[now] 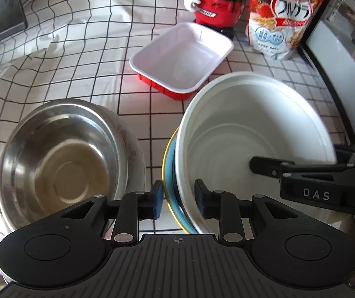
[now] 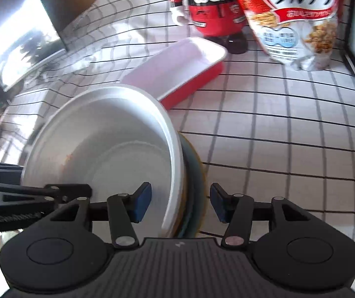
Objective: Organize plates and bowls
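Two stacks, white bowl [image 1: 251, 124] nested in blue plate [image 1: 171, 171], steel bowl [image 1: 63, 154] empty

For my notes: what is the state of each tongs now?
Left tongs: open, astride the bowl rim.
Right tongs: open, astride the same rim.
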Motion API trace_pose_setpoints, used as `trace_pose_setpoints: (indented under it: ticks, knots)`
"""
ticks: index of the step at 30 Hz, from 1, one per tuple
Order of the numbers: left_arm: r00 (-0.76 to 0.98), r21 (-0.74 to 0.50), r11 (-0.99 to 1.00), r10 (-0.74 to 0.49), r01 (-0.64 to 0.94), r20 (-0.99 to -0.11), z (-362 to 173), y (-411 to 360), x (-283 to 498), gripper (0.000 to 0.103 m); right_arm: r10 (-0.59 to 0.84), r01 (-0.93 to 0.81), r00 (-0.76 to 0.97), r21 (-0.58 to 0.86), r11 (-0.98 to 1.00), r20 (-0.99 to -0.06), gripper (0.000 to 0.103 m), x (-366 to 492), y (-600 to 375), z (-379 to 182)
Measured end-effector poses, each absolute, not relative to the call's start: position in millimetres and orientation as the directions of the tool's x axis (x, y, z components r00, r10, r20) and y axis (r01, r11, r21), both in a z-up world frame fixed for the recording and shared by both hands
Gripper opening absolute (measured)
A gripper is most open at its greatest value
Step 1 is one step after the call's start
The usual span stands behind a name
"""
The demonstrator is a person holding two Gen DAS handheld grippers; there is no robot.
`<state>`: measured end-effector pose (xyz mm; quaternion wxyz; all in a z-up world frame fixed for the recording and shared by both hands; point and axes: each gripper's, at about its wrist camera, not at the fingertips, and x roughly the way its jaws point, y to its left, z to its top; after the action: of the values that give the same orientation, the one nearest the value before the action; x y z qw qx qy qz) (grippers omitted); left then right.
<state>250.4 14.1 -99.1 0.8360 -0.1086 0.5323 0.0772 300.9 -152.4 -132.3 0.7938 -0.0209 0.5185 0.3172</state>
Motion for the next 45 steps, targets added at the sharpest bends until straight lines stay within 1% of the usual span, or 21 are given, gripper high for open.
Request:
trace_pose_setpoints:
  ticks: [4, 10, 13, 16, 19, 23, 29, 35, 37, 39, 42, 45]
  knots:
    - [0.457, -0.155, 0.954, -0.023, -0.256, -0.889, -95, 21, 246, 0.035, 0.458, -0.505, 0.280, 0.277, 0.818, -0.844, 0.053, 300, -160, -128]
    - [0.496, -0.245, 0.928, -0.077, -0.282, -0.865, -82, 40, 245, 0.035, 0.466, -0.494, 0.292, 0.285, 0.821, -0.835, 0.054, 306, -168, -120]
    - [0.514, -0.241, 0.927, -0.063, -0.288, -0.855, -73, 44, 246, 0.035, 0.485, -0.493, 0.278, 0.310, 0.813, -0.829, 0.054, 309, -168, -118]
    - [0.506, -0.259, 0.917, -0.076, -0.303, -0.859, -71, 49, 248, 0.035, 0.499, -0.491, 0.245, 0.337, 0.803, -0.832, 0.054, 312, -163, -121]
    - [0.466, -0.221, 0.924, -0.054, -0.313, -0.883, -75, 47, 251, 0.035, 0.496, -0.483, 0.213, 0.350, 0.802, -0.842, 0.054, 314, -155, -128]
    - [0.427, -0.249, 0.915, -0.096, -0.317, -0.899, -85, 47, 256, 0.035, 0.491, -0.475, 0.176, 0.363, 0.802, -0.853, 0.054, 315, -149, -136]
    - [0.372, -0.202, 0.928, -0.077, -0.313, -0.925, -99, 40, 267, 0.035, 0.490, -0.477, 0.153, 0.370, 0.797, -0.858, 0.053, 317, -148, -138]
    - [0.347, -0.193, 0.939, -0.086, -0.285, -0.934, -108, 32, 276, 0.036, 0.535, -0.454, 0.089, 0.444, 0.773, -0.840, 0.052, 320, -154, -144]
    - [0.344, -0.197, 0.937, -0.091, -0.287, -0.935, -110, 32, 279, 0.040, 0.560, -0.444, 0.029, 0.491, 0.749, -0.828, 0.053, 318, -154, -149]
    - [0.343, -0.199, 0.937, -0.094, -0.286, -0.935, -111, 32, 279, 0.040, 0.566, -0.447, 0.038, 0.493, 0.747, -0.823, 0.055, 315, -154, -150]
    - [0.343, -0.199, 0.940, -0.097, -0.276, -0.934, -111, 31, 280, 0.042, 0.569, -0.436, 0.040, 0.499, 0.749, -0.821, 0.055, 316, -154, -151]
    - [0.346, -0.209, 0.940, -0.108, -0.270, -0.932, -112, 34, 280, 0.042, 0.568, -0.432, 0.044, 0.497, 0.753, -0.822, 0.056, 315, -154, -150]
